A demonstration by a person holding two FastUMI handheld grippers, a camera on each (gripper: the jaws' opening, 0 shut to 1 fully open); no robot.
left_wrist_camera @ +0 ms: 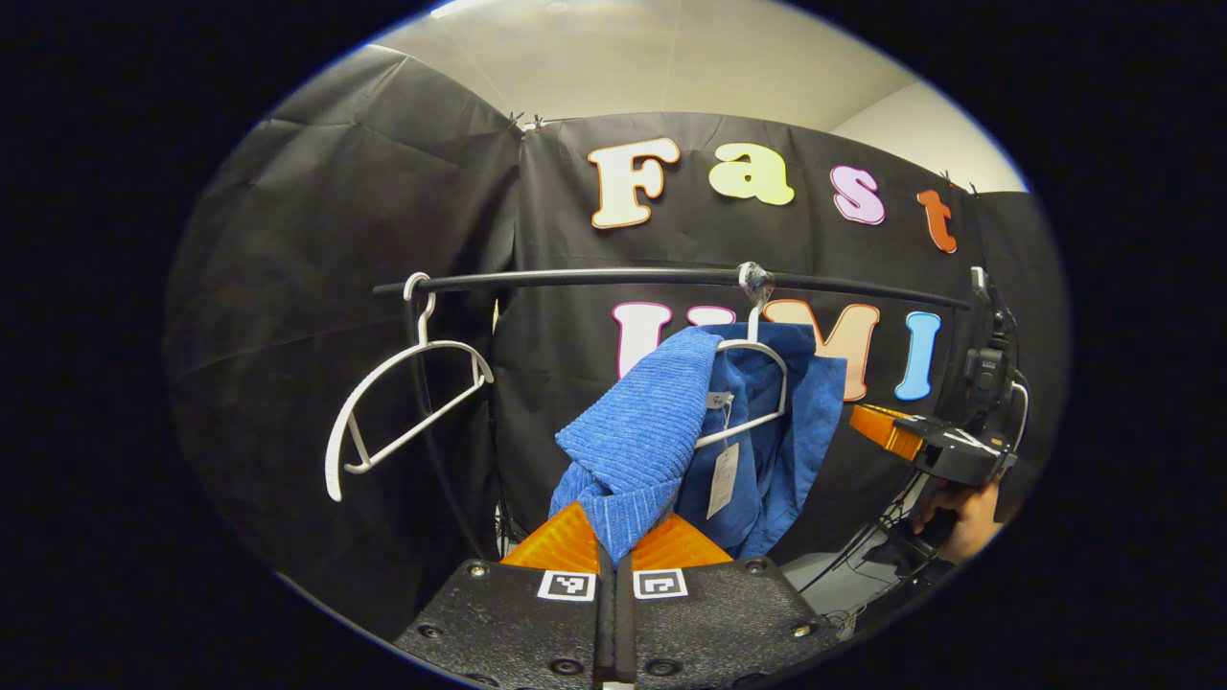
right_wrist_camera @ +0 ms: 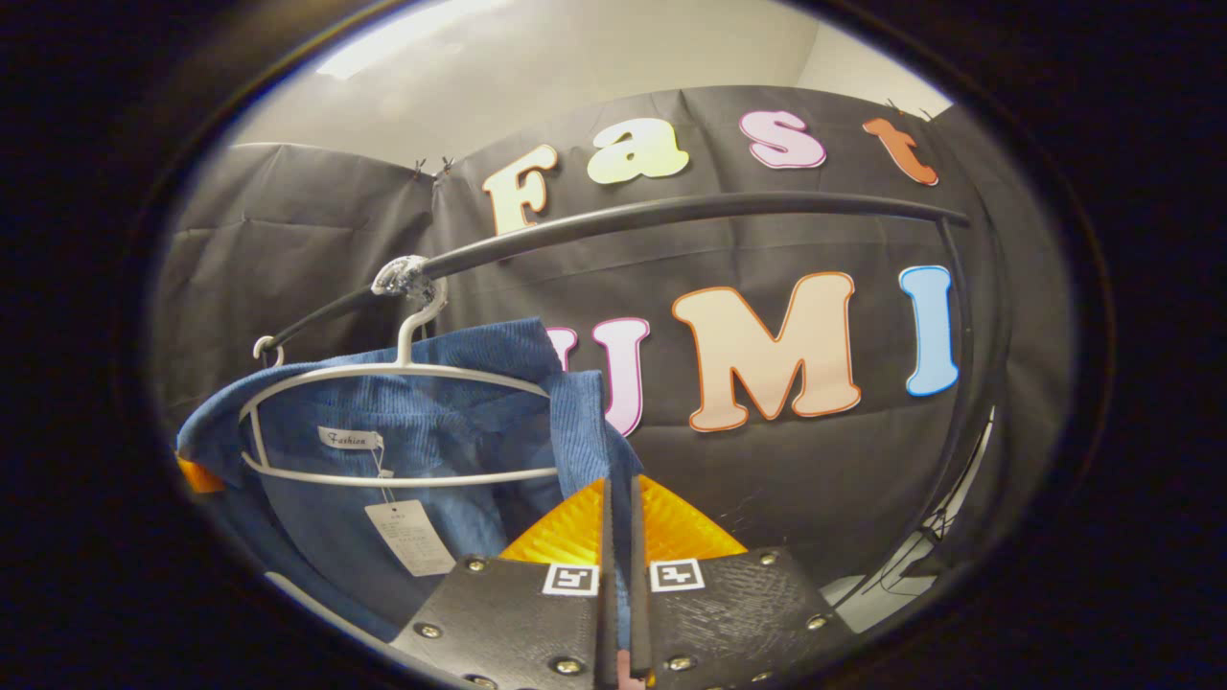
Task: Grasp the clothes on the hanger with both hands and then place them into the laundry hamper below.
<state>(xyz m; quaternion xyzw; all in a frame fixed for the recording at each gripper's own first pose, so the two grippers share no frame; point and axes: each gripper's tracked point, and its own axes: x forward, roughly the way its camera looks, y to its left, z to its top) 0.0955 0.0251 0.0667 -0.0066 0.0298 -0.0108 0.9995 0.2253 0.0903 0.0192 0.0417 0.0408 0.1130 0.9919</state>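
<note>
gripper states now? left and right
Left gripper: shut on the blue garment.
Right gripper: shut on the same blue garment.

I see ribbed blue cloth on the garment (left_wrist_camera: 642, 431), smooth white plastic hangers (left_wrist_camera: 383, 422), a paper tag (right_wrist_camera: 410, 537), a matt black rail (left_wrist_camera: 594, 278), and glossy orange tongs (right_wrist_camera: 618, 532).

Left gripper (left_wrist_camera: 616, 554): black textured body plates with silver screws, orange ribbed fingers (left_wrist_camera: 561, 542), a square black-and-white marker on each. Right gripper (right_wrist_camera: 620, 527): same build, orange fingers (right_wrist_camera: 679, 525), paired markers.
</note>
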